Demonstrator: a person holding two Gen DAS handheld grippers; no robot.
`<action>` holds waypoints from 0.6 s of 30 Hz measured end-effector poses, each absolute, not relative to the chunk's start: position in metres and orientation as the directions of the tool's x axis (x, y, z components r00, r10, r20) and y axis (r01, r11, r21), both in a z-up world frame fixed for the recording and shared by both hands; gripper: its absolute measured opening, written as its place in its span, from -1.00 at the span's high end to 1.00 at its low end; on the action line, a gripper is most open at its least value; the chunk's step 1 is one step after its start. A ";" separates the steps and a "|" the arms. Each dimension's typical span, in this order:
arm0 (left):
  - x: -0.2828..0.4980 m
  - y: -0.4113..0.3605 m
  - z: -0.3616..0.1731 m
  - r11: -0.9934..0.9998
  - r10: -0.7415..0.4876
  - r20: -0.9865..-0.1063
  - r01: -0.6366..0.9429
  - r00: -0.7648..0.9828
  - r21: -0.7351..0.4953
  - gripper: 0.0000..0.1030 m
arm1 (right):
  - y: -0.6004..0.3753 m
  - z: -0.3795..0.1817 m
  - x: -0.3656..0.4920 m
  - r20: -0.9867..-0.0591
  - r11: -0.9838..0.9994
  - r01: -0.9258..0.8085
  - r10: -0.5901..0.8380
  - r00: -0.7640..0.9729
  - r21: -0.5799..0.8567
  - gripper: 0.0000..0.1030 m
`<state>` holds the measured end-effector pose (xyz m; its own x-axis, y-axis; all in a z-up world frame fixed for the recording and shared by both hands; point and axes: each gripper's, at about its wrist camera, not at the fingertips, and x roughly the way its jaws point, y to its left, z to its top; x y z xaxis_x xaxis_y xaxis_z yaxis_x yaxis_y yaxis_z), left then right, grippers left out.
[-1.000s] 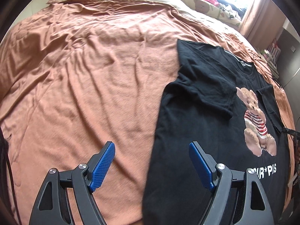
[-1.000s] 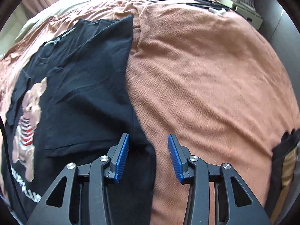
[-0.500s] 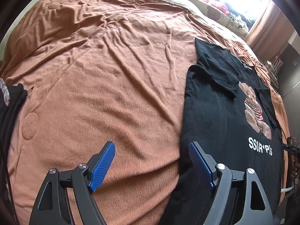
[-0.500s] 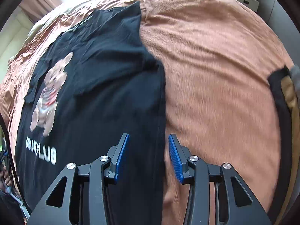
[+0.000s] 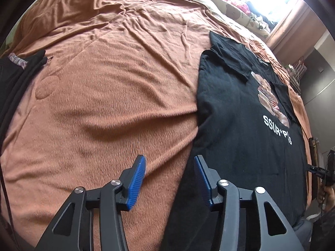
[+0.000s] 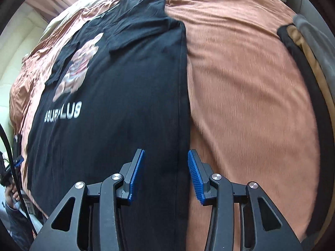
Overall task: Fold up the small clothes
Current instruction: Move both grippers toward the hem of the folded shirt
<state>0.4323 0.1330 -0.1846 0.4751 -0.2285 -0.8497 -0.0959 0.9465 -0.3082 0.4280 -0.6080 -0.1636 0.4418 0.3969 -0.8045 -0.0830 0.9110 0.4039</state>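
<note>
- The bed fills both views, covered with a rumpled orange-brown blanket.
- A black T-shirt lies flat on the blanket, print side up, with both sleeves folded in over the chest. In the left wrist view it lies to the right of the bare blanket; in the right wrist view it lies to the left.
- Its long side edges are straight; the near hem runs out of view below the tools.
- Dark clothes lie at the left edge of the left wrist view; black and tan cloth lies at the right edge of the right wrist view, well apart from the shirt.
- The left tool hovers over the shirt's side edge, one blue pad above the blanket and the other above the black cloth. Its jaws are closing, partly apart, with nothing pressed between them.
- The right tool hovers over the shirt's other side edge, jaws partly apart and empty, the edge seam showing in the gap.
- A bear print sits on the chest, partly covered by the sleeves, with white lettering below it.
</note>
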 end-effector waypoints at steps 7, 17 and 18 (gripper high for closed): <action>0.395 0.125 -0.192 0.944 -0.248 -0.853 -0.083 0.460 -0.319 0.25 | -0.618 -0.168 0.382 -0.787 0.888 -0.098 0.445 0.428 0.449 0.29; 0.350 0.124 -0.200 0.935 -0.259 -0.853 -0.103 0.454 -0.339 0.28 | -0.629 -0.177 0.320 -0.752 0.862 -0.114 0.490 0.442 0.494 0.29; 0.346 0.125 -0.201 0.933 -0.260 -0.852 -0.107 0.455 -0.342 0.28 | -0.631 -0.178 0.314 -0.751 0.862 -0.107 0.487 0.445 0.495 0.29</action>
<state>0.3459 0.1247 -0.2011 0.4546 -0.2605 -0.8517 -0.1067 0.9335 -0.3424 0.3140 -0.6309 -0.1782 0.4455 0.4872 -0.7511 -0.1075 0.8620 0.4954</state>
